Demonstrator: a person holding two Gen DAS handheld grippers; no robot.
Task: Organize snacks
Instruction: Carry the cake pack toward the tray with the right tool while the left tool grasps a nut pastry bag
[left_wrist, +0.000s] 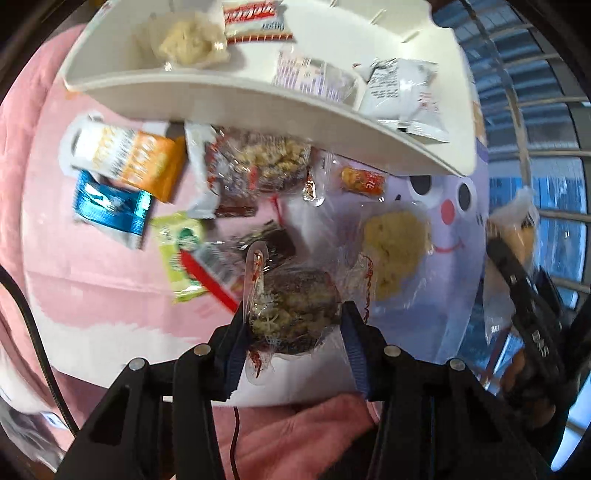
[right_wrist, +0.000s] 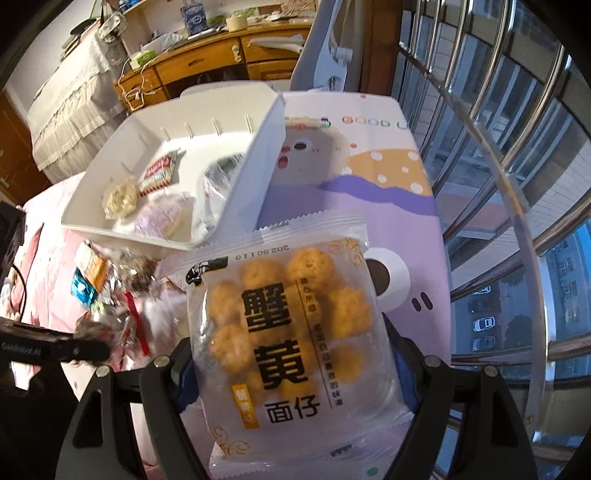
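My left gripper is shut on a clear-wrapped dark nut-and-seed cake, held above the pile of loose snacks. My right gripper is shut on a clear packet of golden crab-roe puff balls, held above the table in front of the white box. The white box holds a pale rice cake, a red-and-white packet and white wrappers. The right gripper with its packet also shows at the right edge of the left wrist view.
Loose snacks lie on the pink and purple cartoon cloth: an orange packet, a blue packet, a green packet, a pale rice cake, a small orange sweet. Metal window bars stand at the right.
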